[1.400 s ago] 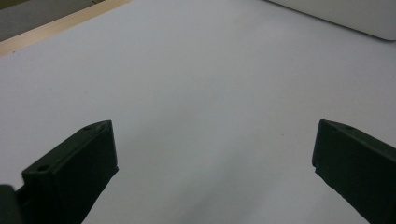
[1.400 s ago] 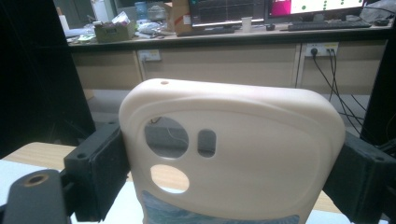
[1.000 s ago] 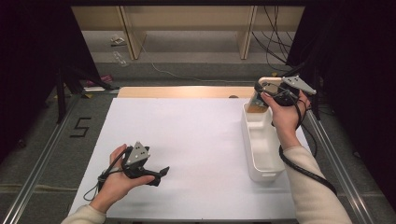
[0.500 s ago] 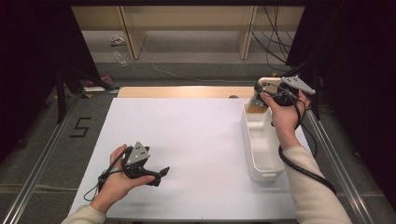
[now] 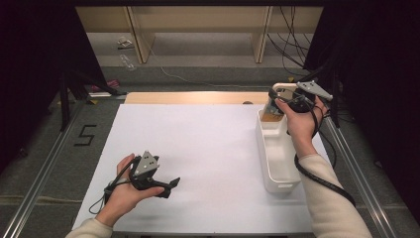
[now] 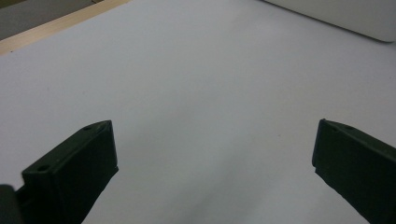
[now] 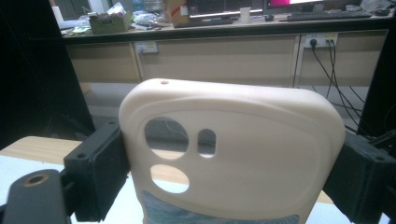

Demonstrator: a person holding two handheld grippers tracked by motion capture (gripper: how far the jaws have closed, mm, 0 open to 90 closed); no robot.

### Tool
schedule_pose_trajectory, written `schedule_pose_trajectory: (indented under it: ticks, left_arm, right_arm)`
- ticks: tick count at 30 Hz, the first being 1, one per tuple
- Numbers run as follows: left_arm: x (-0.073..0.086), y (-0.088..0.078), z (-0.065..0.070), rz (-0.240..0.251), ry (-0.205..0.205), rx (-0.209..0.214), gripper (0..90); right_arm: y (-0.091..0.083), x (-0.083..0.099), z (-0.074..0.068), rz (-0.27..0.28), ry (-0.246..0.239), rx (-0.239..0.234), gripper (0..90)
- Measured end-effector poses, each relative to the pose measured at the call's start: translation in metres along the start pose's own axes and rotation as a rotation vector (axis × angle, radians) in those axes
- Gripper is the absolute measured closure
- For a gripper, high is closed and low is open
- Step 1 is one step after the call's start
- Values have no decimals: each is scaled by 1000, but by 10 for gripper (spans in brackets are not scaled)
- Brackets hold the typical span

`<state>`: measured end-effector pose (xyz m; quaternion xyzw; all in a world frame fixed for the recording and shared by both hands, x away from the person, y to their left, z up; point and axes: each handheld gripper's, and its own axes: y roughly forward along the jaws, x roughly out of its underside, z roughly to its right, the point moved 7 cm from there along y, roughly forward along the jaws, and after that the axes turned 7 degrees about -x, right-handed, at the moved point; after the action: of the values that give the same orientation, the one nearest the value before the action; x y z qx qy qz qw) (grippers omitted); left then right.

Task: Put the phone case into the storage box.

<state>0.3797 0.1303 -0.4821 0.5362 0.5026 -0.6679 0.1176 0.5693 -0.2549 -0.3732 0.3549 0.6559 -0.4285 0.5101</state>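
Note:
My right gripper [image 5: 278, 97] is raised over the far end of a long white bin [image 5: 277, 163] at the right of the table. Its jaws are shut on the sides of a cream phone case [image 7: 229, 154] with round camera holes, which stands upright between the pads; the phone case [image 5: 276, 94] sits at the bin's far end. My left gripper [image 5: 171, 187] rests low over the white sheet [image 5: 198, 144] near the front left. Its two black fingers [image 6: 74, 168] stand wide apart with nothing between them, so the left gripper [image 6: 215, 158] is open.
A wooden strip [image 5: 193, 98] runs along the far edge of the sheet. Metal rails [image 5: 49, 148] border the table at both sides. Beyond lie a grey floor, cabinets [image 7: 210, 60] and hanging cables [image 5: 292, 34].

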Motion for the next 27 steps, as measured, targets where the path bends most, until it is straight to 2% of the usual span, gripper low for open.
schedule_pose_trajectory:
  ticks: [9, 27]
  left_arm:
    - [0, 0, 0, 0, 0, 0, 0]
    - [0, 0, 0, 1, -4, 0, 0]
  right_arm:
    - [5, -1, -1, -13, -12, 7, 126]
    - [13, 4, 7, -42, -19, 29, 126]
